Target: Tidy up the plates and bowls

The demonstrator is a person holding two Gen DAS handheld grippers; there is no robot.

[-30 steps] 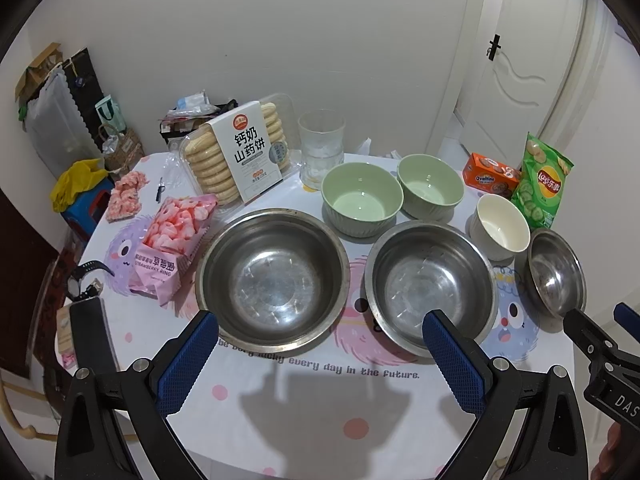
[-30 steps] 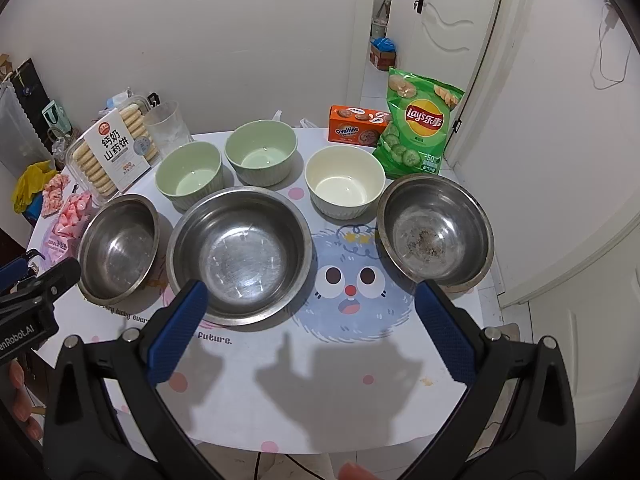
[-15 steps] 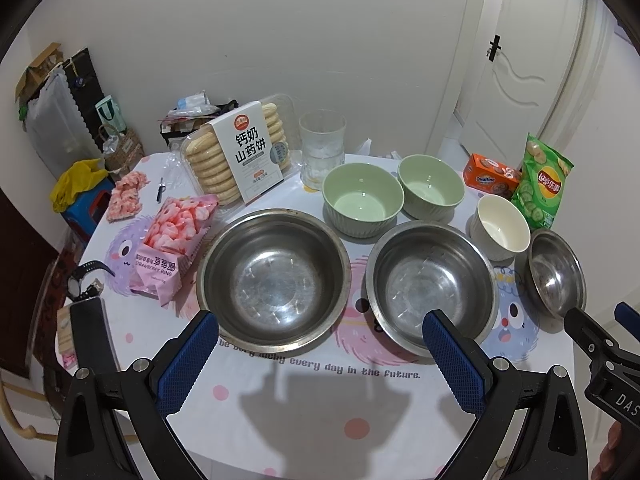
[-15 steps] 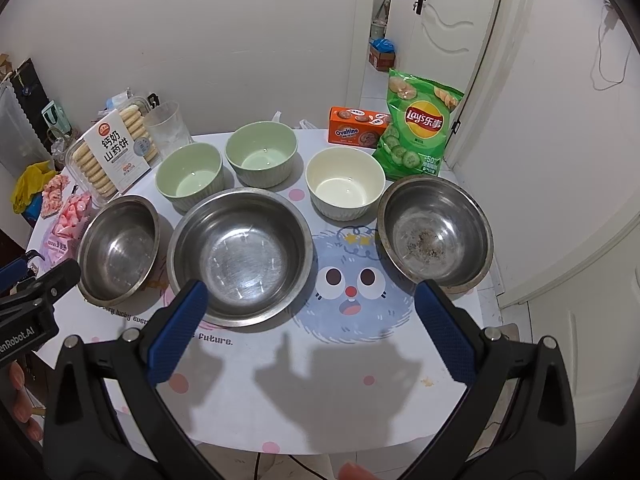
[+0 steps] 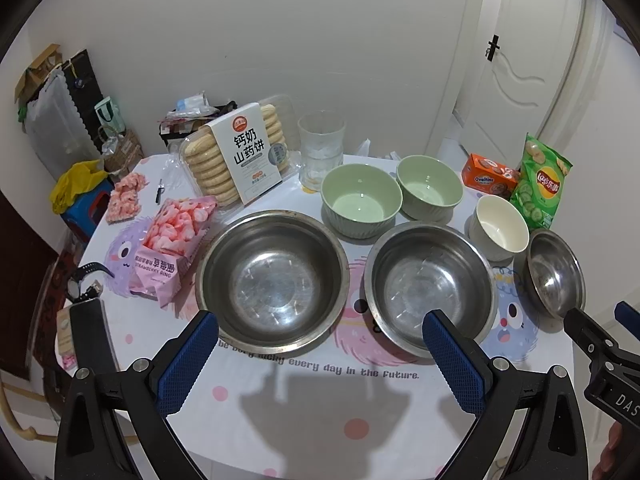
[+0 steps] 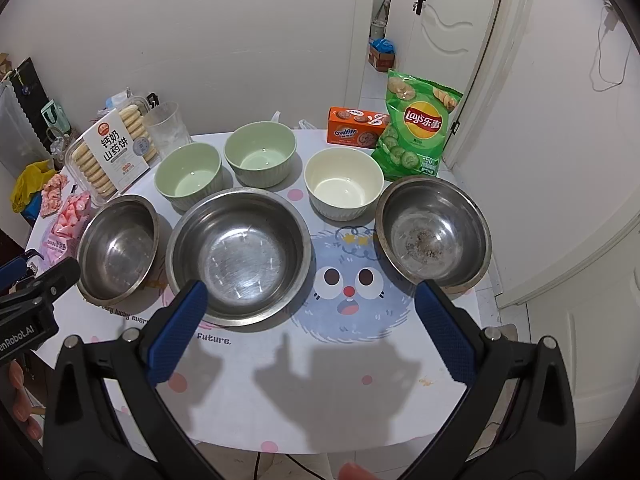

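Three steel bowls stand in a row on the table: a left one, a middle one and a right one. Behind them stand two green bowls and a cream bowl. My left gripper is open and empty above the table's front, before the left and middle steel bowls. My right gripper is open and empty above the front edge, between the middle and right steel bowls.
A biscuit pack, a glass and pink snack bags fill the table's left and back. An Ovaltine box and a Lay's bag stand at the back right. The tablecloth covers the table. A door is behind.
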